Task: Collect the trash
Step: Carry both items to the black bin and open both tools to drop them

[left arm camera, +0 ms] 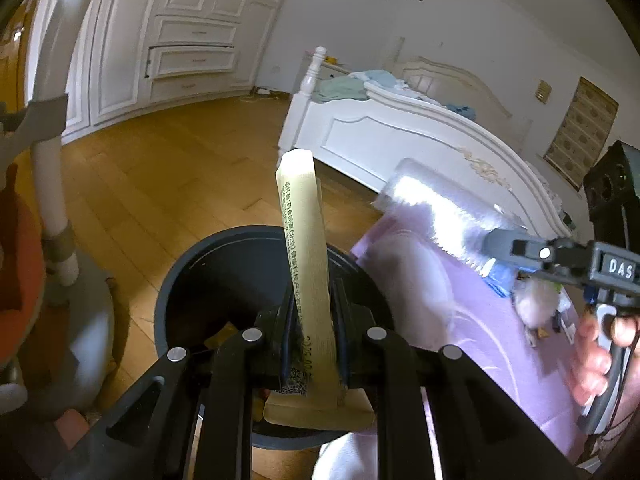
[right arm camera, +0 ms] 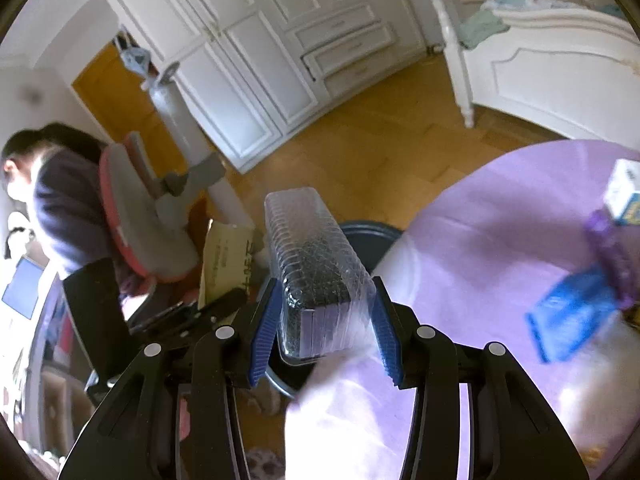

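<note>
White letters "DAS" stand on the black body of the right gripper (left arm camera: 498, 246), at the right edge of the left wrist view. The tan packet (left arm camera: 308, 280) at centre carries green Chinese print, a QR code and a partly hidden date; not legible.

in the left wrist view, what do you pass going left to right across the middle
white pole → dark bin → tan packet shut in the left claw → clear plastic tray held by the right claw → hand on its handle
</note>
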Tool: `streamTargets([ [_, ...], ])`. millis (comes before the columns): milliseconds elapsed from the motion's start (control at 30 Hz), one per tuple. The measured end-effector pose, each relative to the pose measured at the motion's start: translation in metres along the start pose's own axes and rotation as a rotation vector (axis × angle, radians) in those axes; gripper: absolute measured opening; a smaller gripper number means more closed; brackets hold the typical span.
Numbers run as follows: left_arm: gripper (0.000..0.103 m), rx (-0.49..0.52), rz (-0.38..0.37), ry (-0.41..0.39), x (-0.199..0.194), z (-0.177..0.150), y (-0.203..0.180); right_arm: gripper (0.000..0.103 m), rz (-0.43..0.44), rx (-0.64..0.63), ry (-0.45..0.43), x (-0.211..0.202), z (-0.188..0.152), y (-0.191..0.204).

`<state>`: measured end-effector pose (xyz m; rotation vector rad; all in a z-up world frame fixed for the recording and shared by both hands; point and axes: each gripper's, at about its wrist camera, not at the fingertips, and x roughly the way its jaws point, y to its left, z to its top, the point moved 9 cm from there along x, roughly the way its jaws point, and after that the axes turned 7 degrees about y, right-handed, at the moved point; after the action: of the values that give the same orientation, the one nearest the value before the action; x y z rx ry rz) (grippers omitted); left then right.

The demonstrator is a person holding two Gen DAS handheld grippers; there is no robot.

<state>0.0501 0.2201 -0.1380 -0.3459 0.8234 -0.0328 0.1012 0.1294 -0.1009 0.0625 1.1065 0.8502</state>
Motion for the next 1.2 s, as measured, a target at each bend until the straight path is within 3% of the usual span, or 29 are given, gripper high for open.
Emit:
streamTargets([
  [367, 0.018, -0.024, 0.004, 0.04, 0.018, -0.002, 0.02, 0.045, -0.012, 0.042, 0.041, 0.053, 0.006, -0.001],
  [967, 0.022, -0.034, 0.02, 0.085, 0.033, -0.001, 0.026, 0.049, 0.027, 0.067, 0.055, 0.073, 0.012, -0.003],
  [1033, 0.03, -0.03, 0.023, 0.095, 0.034, -0.002, 0.025, 0.059, 0.036, 0.081, 0.052, 0.071, 0.013, -0.004],
  [1067, 0.045, -0.029, 0.024, 0.096, 0.034, -0.003, 0.024, 0.068, 0.038, 0.094, 0.039, 0.068, 0.013, -0.007],
  [1100, 0.061, -0.026, 0.027, 0.089, 0.032, -0.002, 0.022, 0.072, 0.041, 0.102, 0.03, 0.066, 0.014, -0.008],
  [1200, 0.071, -0.003, 0.031, 0.058, 0.024, 0.0, 0.013, 0.072, 0.059, 0.125, 0.014, 0.058, 0.015, -0.013],
])
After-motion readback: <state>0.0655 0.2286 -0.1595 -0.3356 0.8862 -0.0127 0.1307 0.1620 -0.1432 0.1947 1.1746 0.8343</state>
